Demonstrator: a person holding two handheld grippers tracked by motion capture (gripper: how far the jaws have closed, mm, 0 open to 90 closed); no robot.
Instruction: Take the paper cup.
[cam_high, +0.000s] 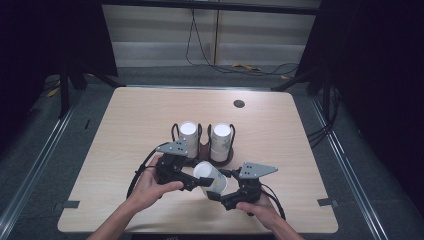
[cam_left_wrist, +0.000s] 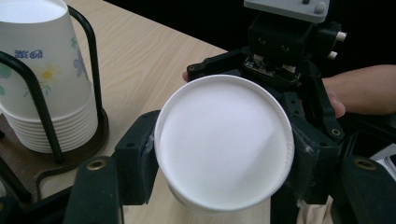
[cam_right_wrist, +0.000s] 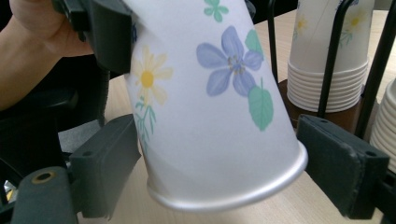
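Observation:
A flowered paper cup (cam_high: 209, 177) hangs tilted above the table's near middle, its white bottom turned up towards the left. My left gripper (cam_high: 198, 176) is shut on the cup's narrow bottom end; in the left gripper view both pads press the sides of the cup (cam_left_wrist: 224, 140). My right gripper (cam_high: 220, 192) comes in from the near right. In its own view its two pads touch the cup (cam_right_wrist: 215, 102) on both sides just above the rolled rim, so the right gripper (cam_right_wrist: 226, 163) is shut on it too.
Just behind the grippers a black wire holder (cam_high: 205, 150) on a brown base carries two stacks of upside-down cups, the left stack (cam_high: 188, 135) and the right stack (cam_high: 220, 140). A cable hole (cam_high: 239, 104) sits farther back in the wooden table (cam_high: 125, 130).

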